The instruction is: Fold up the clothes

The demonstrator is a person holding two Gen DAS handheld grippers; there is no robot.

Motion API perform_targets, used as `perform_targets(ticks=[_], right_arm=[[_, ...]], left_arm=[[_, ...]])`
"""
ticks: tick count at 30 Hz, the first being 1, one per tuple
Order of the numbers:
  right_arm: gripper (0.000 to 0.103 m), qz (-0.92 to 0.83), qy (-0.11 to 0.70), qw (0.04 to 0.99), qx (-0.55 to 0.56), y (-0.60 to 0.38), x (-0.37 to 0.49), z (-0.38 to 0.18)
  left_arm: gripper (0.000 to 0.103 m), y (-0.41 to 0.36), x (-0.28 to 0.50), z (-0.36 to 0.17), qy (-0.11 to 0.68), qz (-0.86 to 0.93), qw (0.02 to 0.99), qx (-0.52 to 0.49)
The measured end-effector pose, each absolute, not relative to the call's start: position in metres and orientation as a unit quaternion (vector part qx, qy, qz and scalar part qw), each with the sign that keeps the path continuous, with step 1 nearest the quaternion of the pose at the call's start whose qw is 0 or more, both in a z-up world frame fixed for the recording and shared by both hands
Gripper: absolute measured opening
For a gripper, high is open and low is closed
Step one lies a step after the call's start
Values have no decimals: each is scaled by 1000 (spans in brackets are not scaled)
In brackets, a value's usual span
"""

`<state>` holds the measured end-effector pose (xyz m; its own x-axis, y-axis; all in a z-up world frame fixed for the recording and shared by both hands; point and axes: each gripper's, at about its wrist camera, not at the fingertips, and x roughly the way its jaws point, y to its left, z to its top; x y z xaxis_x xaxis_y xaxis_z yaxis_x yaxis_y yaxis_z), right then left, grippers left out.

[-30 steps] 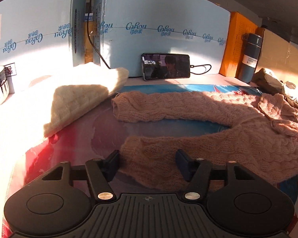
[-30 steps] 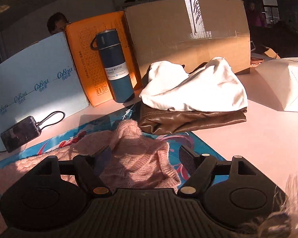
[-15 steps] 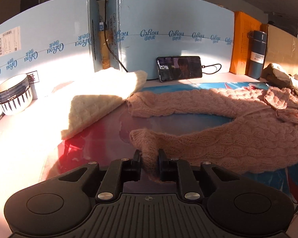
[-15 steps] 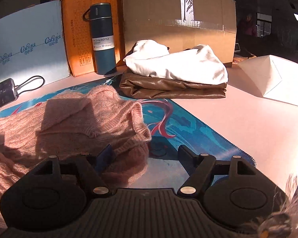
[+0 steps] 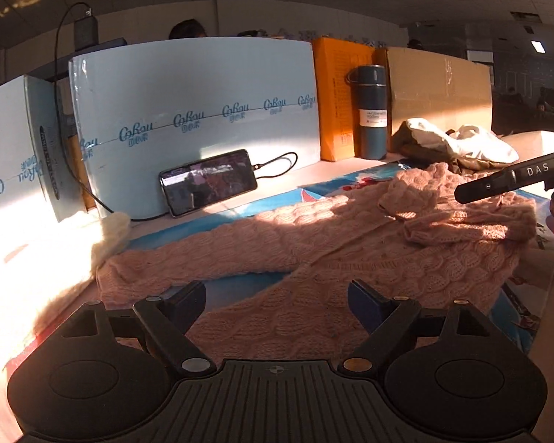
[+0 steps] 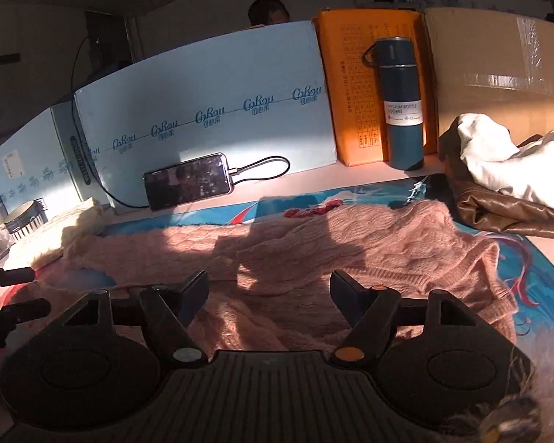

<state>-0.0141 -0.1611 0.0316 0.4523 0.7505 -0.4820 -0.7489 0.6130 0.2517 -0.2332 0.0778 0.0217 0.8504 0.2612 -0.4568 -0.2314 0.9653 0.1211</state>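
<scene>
A pink cable-knit sweater (image 5: 351,243) lies spread on a blue patterned mat (image 5: 240,284), one sleeve stretched out to the left and a folded part bunched at the right. My left gripper (image 5: 277,295) is open and empty, just above the sweater's near edge. In the right wrist view the sweater (image 6: 351,254) fills the middle, and my right gripper (image 6: 269,288) is open and empty over it. The right gripper's finger also shows in the left wrist view (image 5: 498,182) at the far right.
A phone (image 5: 208,182) on a cable leans on light blue boxes (image 5: 188,110). A blue vacuum bottle (image 6: 400,107), orange box and cardboard box stand behind. A folded brown and white pile (image 6: 506,184) lies at right, a cream knit (image 5: 103,236) and a bowl (image 6: 24,217) at left.
My left gripper shut on the sweater's near sleeve, carried it over the body and has opened, letting it go. My right gripper moved left over the sweater, staying open.
</scene>
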Motion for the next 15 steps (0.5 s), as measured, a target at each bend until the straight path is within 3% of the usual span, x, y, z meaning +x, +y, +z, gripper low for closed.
perform_targets(ticks=[3, 5, 8, 13, 15], right_arm=[[52, 438, 326, 837, -12, -146, -7, 19], [28, 433, 345, 833, 9, -147, 2, 13], [12, 441, 377, 810, 89, -158, 17, 4], [9, 555, 412, 683, 236, -171, 31, -1], [9, 570, 417, 676, 211, -165, 29, 2]], left_arm=[[87, 71, -222, 9, 276, 123, 952, 51], [87, 71, -218, 5, 285, 122, 949, 46], [87, 69, -220, 4, 287, 120, 949, 42], [87, 68, -221, 2, 290, 117, 949, 37], [87, 68, -220, 2, 291, 117, 949, 36]])
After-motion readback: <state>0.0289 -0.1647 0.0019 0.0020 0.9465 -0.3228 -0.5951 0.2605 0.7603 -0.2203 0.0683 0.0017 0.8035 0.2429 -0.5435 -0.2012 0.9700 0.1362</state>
